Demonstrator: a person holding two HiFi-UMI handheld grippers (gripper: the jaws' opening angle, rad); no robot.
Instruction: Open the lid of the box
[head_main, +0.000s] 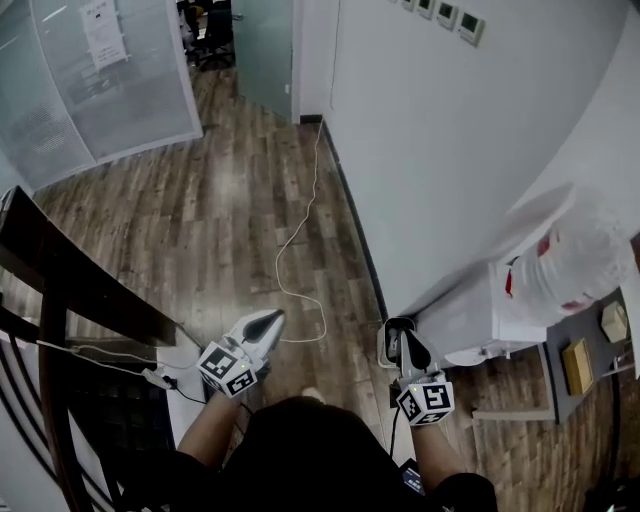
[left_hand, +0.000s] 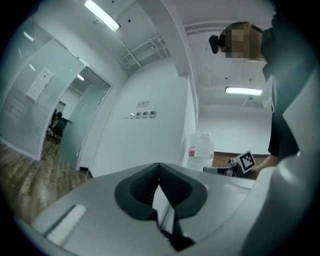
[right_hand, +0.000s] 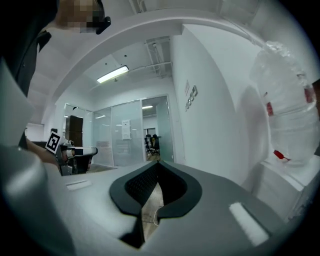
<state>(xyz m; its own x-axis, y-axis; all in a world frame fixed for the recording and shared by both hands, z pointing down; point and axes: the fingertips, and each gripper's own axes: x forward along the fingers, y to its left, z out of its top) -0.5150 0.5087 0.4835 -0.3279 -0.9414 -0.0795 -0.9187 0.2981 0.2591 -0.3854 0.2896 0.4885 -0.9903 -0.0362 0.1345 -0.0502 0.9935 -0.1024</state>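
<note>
Two small boxes lie on a grey table (head_main: 560, 400) at the far right of the head view: a flat brown box (head_main: 577, 365) and a paler box (head_main: 614, 322). Both grippers are held in the air over the wooden floor, well left of that table. My left gripper (head_main: 276, 316) (left_hand: 159, 166) points up and away with its jaws shut and nothing between them. My right gripper (head_main: 395, 328) (right_hand: 159, 163) is likewise shut and holds nothing. Each gripper shows in the other's view: the right gripper (left_hand: 227, 170) and the left gripper (right_hand: 80, 150).
A white water dispenser (head_main: 470, 320) with a big bottle (head_main: 565, 260) (right_hand: 287, 105) stands against the white wall just right of my right gripper. A white cable (head_main: 300, 230) trails over the floor. A dark rail (head_main: 60, 280) stands at the left, with glass partitions (head_main: 100, 80) beyond.
</note>
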